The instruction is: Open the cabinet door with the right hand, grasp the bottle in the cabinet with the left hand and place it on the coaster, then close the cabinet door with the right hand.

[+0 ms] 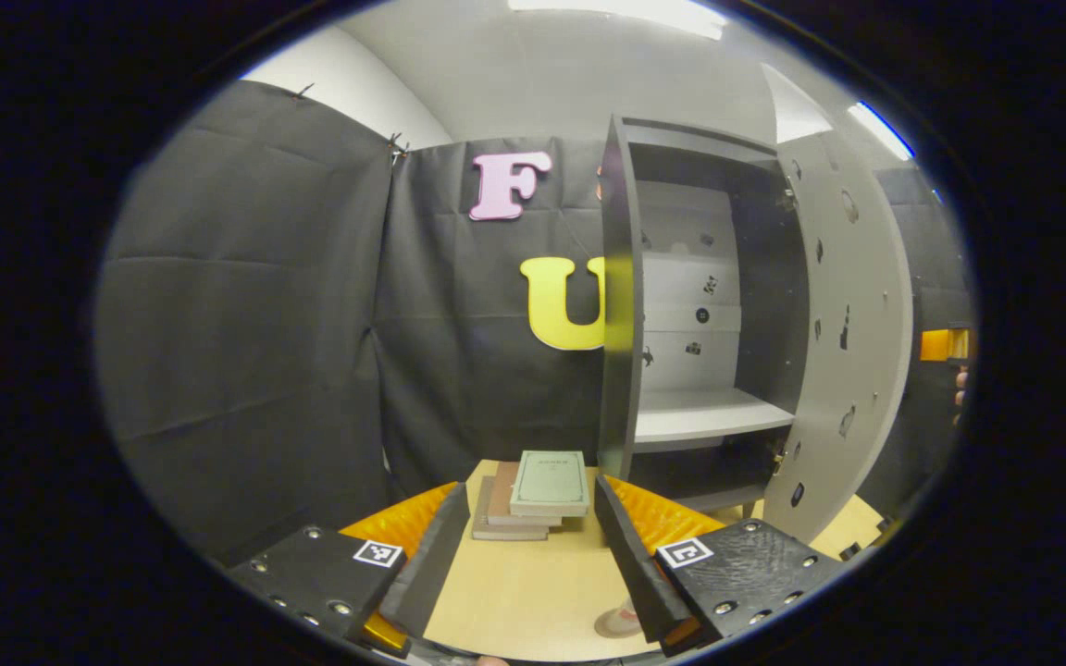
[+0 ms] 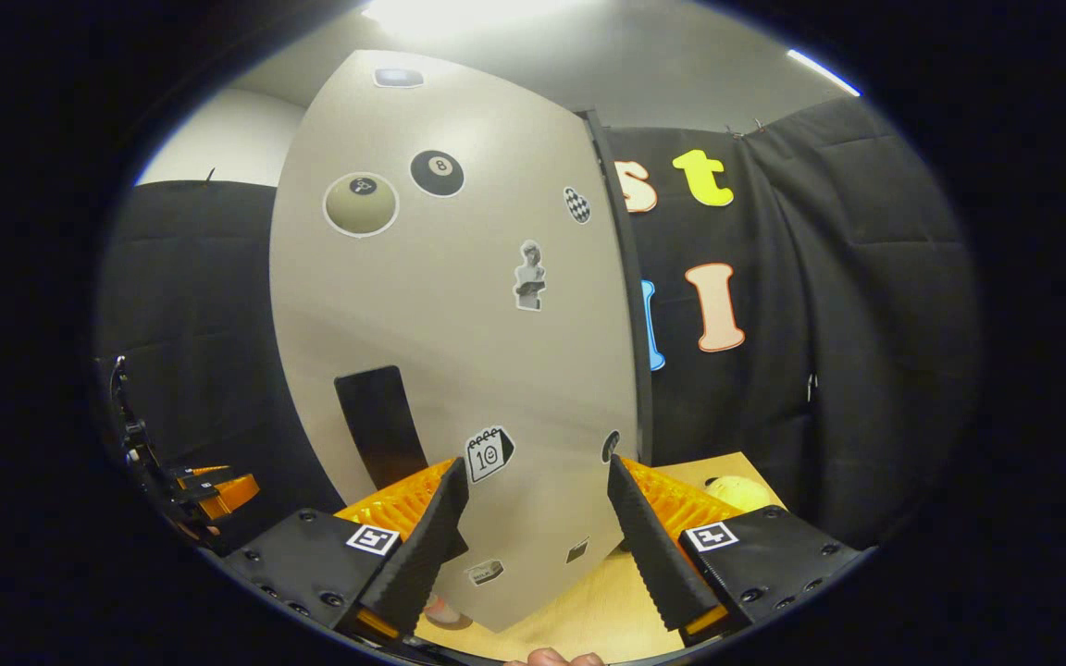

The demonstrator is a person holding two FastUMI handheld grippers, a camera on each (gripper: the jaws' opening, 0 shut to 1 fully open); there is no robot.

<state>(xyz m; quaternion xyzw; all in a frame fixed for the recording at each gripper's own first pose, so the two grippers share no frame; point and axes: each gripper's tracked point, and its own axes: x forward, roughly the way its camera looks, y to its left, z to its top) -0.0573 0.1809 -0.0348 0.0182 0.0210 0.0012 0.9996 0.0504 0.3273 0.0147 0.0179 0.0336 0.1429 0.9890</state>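
Cabinet door before right claw

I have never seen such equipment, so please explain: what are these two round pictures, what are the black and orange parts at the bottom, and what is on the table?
There is no robot here: a person holds a pair of tongs in each hand, and a camera rides on each pair. The black and orange parts are the tongs' own fingers.

In the left gripper view, the left tongs are open and hold nothing. Ahead stands a grey cabinet with its door swung open; the shelves that can be seen are bare. A stack of books lies on the wooden table.

In the right gripper view, the right tongs are also open, facing the outside of that door, which carries stickers and a dark handle. They do not grip it.
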